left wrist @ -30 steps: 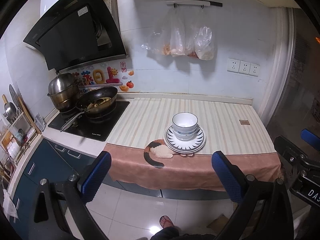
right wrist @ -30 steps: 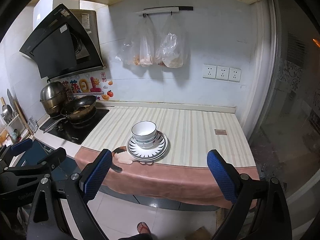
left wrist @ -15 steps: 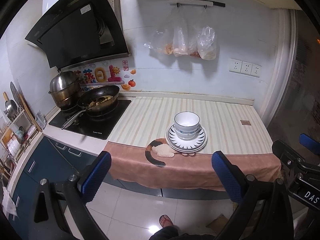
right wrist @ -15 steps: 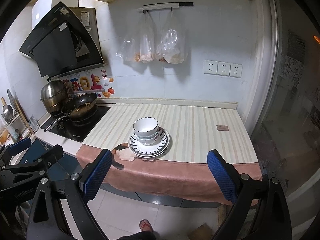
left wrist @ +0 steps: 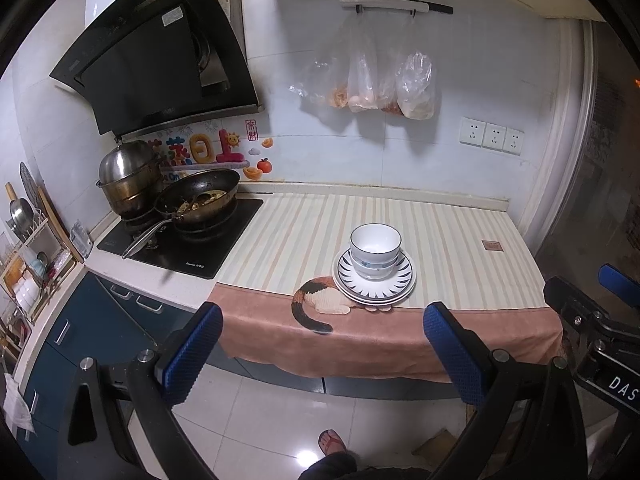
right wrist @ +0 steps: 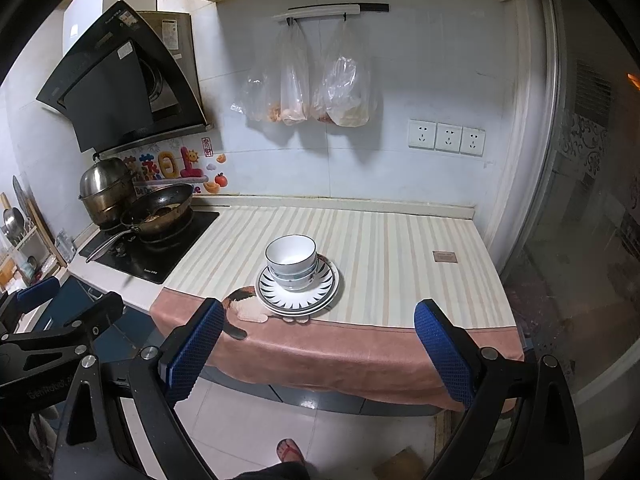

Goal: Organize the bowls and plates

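Counter: you face a kitchen worktop laid with a cream striped cloth [left wrist: 304, 232] whose pink hem, printed with a calico cat [left wrist: 320, 300], hangs over the front edge.
Plates: your stack of white round plates with dark radiating rim marks [left wrist: 404, 280] [right wrist: 328, 280] sits near that front edge, touching the cat print.
Bowls: white nested bowls with blue patterning [left wrist: 375, 246] [right wrist: 291, 258] stand upright in the middle of the top plate.
Left gripper: your left gripper [left wrist: 320, 354], blue-padded, is held spread wide apart, holding nothing, well short of the counter.
Right gripper: your right gripper [right wrist: 318, 354] is likewise wide apart and empty; its body reads "DAS" in the left view.
Stove: black glass hob [left wrist: 180, 240] at the left carries a dark wok of food [left wrist: 198, 198] and a steel steamer pot [left wrist: 128, 176].
Writing: hob lettering is too small to read; colourful Chinese character stickers [left wrist: 200, 150] run under the black slanted range hood [left wrist: 160, 56].
Wall: clear plastic bags [left wrist: 372, 76] hang from a rail; three white sockets [left wrist: 492, 136] sit to the right.
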The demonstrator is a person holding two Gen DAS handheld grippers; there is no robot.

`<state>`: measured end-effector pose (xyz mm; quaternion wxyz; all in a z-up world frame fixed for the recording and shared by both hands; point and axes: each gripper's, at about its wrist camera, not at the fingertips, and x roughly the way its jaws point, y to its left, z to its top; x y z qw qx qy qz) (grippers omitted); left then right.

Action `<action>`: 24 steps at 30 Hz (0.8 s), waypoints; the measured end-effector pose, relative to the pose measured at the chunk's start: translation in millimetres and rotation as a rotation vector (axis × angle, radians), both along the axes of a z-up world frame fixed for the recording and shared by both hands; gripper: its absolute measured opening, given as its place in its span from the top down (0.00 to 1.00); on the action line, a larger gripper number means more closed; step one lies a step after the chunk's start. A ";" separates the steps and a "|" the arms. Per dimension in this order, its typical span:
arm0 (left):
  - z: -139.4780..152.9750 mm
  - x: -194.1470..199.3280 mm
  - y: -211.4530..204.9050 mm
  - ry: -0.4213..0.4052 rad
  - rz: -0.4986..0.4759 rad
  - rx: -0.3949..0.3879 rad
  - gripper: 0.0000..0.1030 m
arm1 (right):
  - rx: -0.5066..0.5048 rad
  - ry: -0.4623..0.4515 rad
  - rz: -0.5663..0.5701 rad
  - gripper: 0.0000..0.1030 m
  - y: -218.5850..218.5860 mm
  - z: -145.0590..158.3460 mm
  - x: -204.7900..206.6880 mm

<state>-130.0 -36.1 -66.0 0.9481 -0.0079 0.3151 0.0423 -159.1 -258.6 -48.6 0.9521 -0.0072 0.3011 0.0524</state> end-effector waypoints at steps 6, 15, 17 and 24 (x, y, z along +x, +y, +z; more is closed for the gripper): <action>-0.5 1.8 -2.2 -0.002 0.010 0.000 0.00 | -0.002 0.000 -0.001 0.05 0.1 0.0 0.5; -0.8 0.9 -3.8 -0.001 0.012 0.000 0.00 | -0.004 0.015 0.003 0.05 -0.1 -4.8 4.6; -0.7 0.8 -4.2 -0.002 0.014 -0.001 0.00 | -0.004 0.015 0.004 0.05 0.1 -5.0 4.1; -1.0 2.7 -1.8 -0.006 0.017 0.003 0.00 | -0.004 0.019 0.006 0.05 -1.6 -5.9 6.4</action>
